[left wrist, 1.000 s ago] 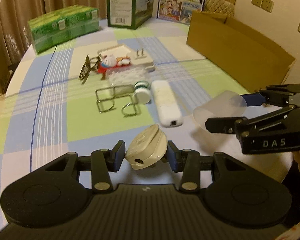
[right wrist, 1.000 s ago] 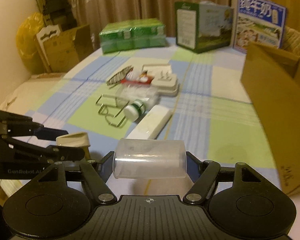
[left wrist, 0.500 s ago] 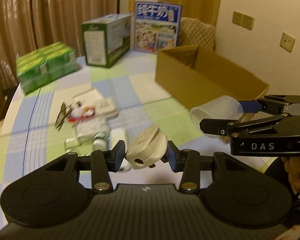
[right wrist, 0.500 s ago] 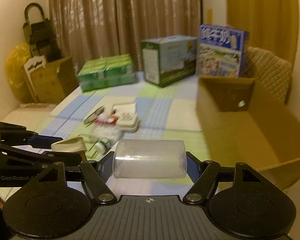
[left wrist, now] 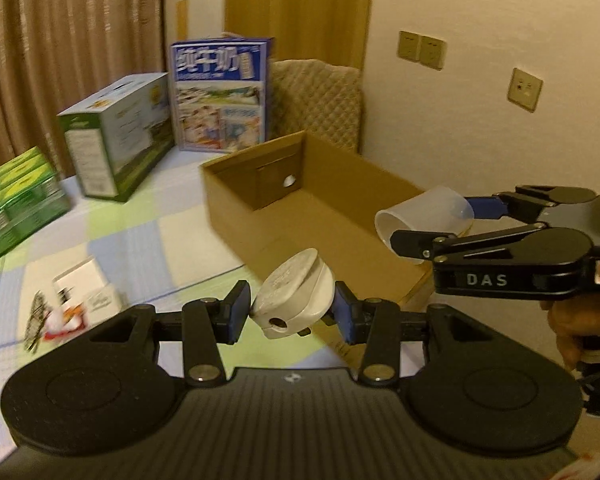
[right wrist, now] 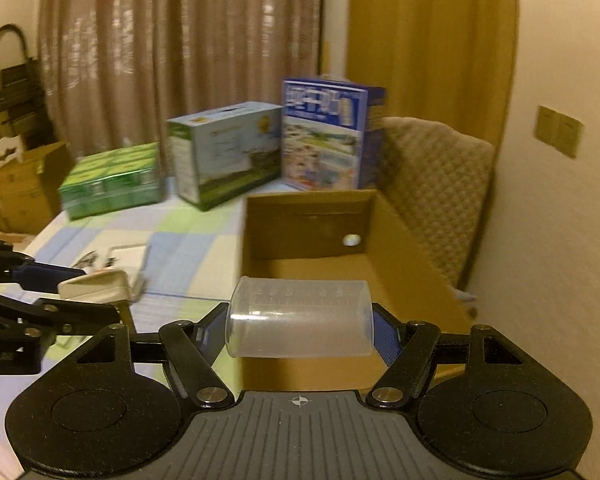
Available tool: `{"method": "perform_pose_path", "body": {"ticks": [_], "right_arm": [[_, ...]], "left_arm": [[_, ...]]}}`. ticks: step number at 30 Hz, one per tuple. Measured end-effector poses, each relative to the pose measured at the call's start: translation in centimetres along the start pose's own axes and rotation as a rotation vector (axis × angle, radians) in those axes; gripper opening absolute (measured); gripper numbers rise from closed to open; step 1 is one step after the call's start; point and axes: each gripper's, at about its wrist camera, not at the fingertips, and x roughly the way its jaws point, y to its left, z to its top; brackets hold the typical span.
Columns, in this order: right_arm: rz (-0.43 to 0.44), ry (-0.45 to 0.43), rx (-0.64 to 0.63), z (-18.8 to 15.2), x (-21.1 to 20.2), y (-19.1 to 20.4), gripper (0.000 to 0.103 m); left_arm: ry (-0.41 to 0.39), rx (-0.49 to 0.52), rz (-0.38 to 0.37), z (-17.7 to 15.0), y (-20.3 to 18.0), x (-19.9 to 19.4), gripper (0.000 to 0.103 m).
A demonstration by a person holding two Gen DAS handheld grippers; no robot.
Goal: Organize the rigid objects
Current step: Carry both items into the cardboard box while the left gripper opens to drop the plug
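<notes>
The left gripper (left wrist: pixel 292 312) pinches a white plug (left wrist: pixel 294 300) between its jaws. The right gripper (right wrist: pixel 300 330) pinches a clear plastic cup (right wrist: pixel 300 324) lying on its side, with the jaws pressed on its two ends. Both things are up in the air, not on the surface (left wrist: pixel 132 248).

They seem to be held this way so they can go into the brown cardboard box (left wrist: pixel 260 188), which stands open on top. The cup hangs over the near end of the box. The plug is just beside the box's near corner, a bit to the left of the cup.

Both grippers point forward toward the box, side by side and close together. The right one sits a little higher in the left camera's view. A bit of the person's hand (left wrist: pixel 572 320) shows under it.

More small things lie in a little pile (left wrist: pixel 72 304) on the checked cloth, well apart from the box. I think those still need sorting.
</notes>
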Motion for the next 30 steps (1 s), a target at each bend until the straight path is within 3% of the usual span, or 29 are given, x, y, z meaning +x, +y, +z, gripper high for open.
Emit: {"method": "perform_pose_path", "body": {"ticks": [12,30], "right_arm": [[-0.040,0.056,0.100,0.8,3.5,-7.8,0.069],[-0.053,0.094,0.146,-0.5,5.9,-9.9,0.069]], "left_arm": [[0.039,0.030,-0.071,3.7,-3.6,7.1,0.039],[0.109,0.072,-0.113,3.1,-5.6,12.5,0.039]]}}
